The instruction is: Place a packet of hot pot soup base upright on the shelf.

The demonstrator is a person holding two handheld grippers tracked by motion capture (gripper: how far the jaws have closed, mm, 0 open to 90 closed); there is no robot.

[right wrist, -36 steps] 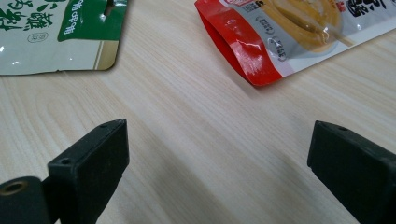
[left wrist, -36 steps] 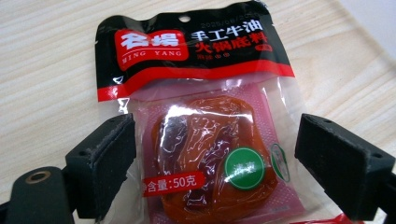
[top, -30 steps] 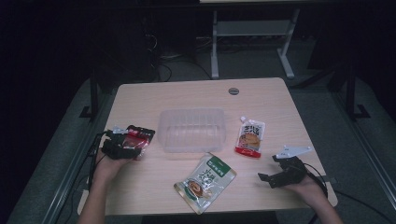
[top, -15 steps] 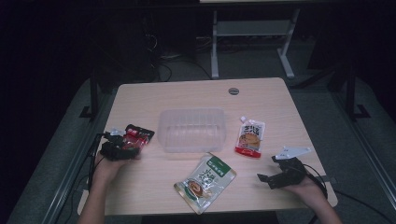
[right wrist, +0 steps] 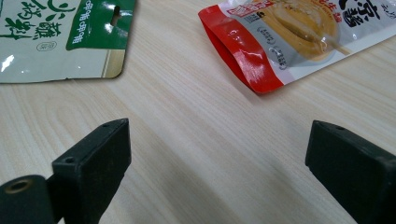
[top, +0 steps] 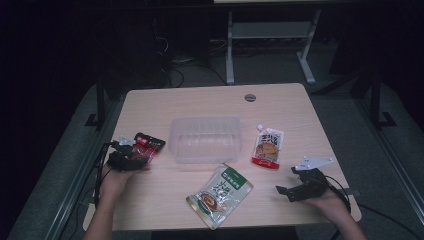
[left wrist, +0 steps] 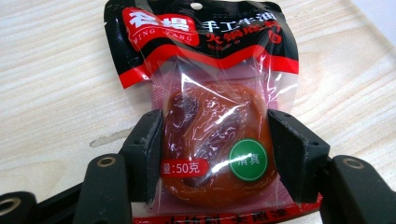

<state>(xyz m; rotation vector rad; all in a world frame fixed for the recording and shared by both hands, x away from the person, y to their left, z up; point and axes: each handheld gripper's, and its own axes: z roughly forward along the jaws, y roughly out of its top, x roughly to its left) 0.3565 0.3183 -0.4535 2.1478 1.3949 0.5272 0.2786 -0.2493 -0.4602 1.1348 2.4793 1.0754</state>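
A black and red sauce packet [left wrist: 205, 46] lies flat near the table's left edge [top: 149, 143]. My left gripper [left wrist: 215, 121] reaches over it from the near side [top: 136, 155]. Its jaws have just been closing, and both pads now press the sides of the packet's reddish bulge. My right gripper [top: 286, 180] rests near the front right corner, open, with bare wood between its wide-set jaws [right wrist: 217, 140].
A clear plastic tub [top: 205, 120] stands mid-table. A green and white pouch [top: 220, 195] [right wrist: 60, 32] lies in front of it, and a red and white pouch [top: 267, 146] [right wrist: 289, 32] to its right. A cable hole [top: 250, 97] sits at the far edge.
The left gripper's jaws have drawn in around the black and red packet. Both hands and the other items stay where they were.
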